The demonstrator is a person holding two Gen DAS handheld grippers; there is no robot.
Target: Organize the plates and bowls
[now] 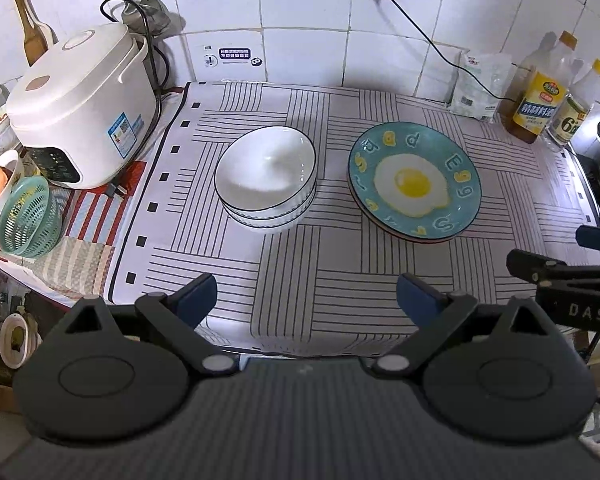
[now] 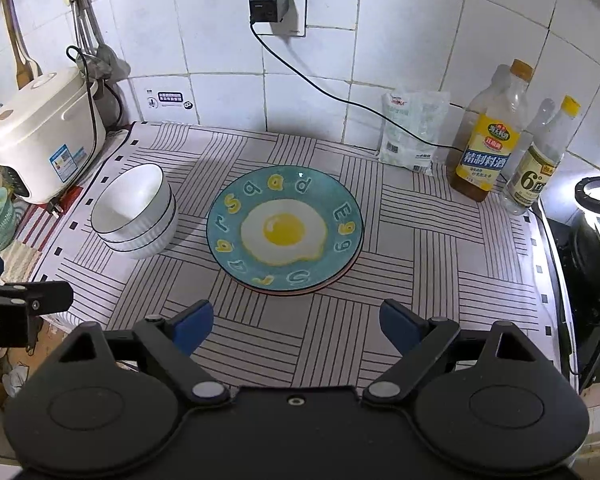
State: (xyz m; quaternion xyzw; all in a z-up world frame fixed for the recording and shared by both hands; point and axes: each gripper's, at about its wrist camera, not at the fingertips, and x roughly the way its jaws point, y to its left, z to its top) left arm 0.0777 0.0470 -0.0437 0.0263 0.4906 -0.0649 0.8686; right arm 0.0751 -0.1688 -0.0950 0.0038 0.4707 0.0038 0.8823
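White rice cooker [image 1: 80, 108] at your far left, stacked white bowls [image 1: 266, 182] left of centre on the striped cloth [image 1: 300, 280], stacked egg-print plates [image 1: 414, 182] just right, cooking wine bottle [image 2: 488, 140] beyond, your left gripper [image 1: 306, 300] and right gripper [image 2: 296, 326] both spread wide, empty, near the cloth's front edge.

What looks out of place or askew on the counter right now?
Little stands out. The top bowl sits tilted in the bowl stack, not nested level. The plate stack lies flat and aligned. Nothing spilled or broken. Both tools, left and right, are open and empty.
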